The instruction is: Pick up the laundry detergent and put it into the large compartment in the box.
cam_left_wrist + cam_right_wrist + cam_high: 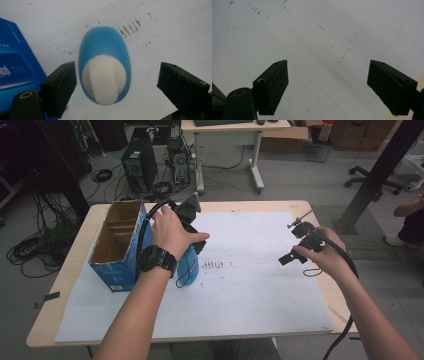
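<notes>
left gripper view looks almost straight down on a blue bottle [105, 65] with a white cap [103, 78], standing on the white sheet [175, 37] between the two black jaws of the left gripper [116, 86]. the jaws stand wide apart and hold nothing: the one at 8 o'clock is close beside the bottle's wall, the one at 4 o'clock is well clear of it, so the bottle sits off-centre toward the 8 o'clock jaw. its body runs oval, with the long axis from 12 to 6 o'clock in this view, and the jaws face the narrower flanks, which i judge to be the right way round for a squeeze. the blue edge of the carton [15, 67] lies at 9 o'clock, near the bottle. in the high view the left gripper [187, 227] is over the bottle [190, 267] just beside the open-topped blue carton [117, 247], at 9 o'clock on the table [65, 270], while the right gripper [300, 245] hangs well away at 3 o'clock. in the right gripper view that gripper [327, 85] is spread wide over bare sheet, empty. the left hand [172, 232] is plainly the nearer one; a small shift toward the carton side should centre the bottle before closing.
</notes>
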The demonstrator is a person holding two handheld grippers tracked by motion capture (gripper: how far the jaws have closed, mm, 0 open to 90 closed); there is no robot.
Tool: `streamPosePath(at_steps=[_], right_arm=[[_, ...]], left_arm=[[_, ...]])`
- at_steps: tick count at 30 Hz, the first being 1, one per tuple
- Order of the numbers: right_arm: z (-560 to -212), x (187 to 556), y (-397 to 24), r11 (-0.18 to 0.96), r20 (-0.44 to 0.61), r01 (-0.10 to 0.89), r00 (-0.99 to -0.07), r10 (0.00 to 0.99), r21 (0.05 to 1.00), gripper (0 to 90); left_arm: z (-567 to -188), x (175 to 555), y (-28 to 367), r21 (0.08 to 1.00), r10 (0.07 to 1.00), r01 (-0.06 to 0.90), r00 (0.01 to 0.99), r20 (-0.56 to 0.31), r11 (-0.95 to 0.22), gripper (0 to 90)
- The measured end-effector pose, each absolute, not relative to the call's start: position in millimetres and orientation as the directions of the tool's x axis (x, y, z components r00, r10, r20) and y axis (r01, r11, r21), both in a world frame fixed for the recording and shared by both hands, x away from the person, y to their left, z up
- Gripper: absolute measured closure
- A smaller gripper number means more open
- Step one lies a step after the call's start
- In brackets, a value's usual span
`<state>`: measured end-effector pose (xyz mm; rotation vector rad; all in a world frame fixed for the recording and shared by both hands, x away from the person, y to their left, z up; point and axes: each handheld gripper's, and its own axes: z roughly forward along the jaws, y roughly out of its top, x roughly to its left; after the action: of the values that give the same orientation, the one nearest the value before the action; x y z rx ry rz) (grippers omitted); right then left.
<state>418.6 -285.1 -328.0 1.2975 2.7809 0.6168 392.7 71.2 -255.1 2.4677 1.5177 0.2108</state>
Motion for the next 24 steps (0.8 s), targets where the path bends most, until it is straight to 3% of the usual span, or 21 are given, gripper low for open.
streamPosePath(at_steps=[24], right_arm=[[-332, 419, -285, 0.579, 0.155, 0.735, -0.656, 0.738, 0.351, 17.3]], left_arm=[[-281, 400, 67, 0.243, 0.915, 0.886, 0.402, 0.023, -0.396, 21.0]])
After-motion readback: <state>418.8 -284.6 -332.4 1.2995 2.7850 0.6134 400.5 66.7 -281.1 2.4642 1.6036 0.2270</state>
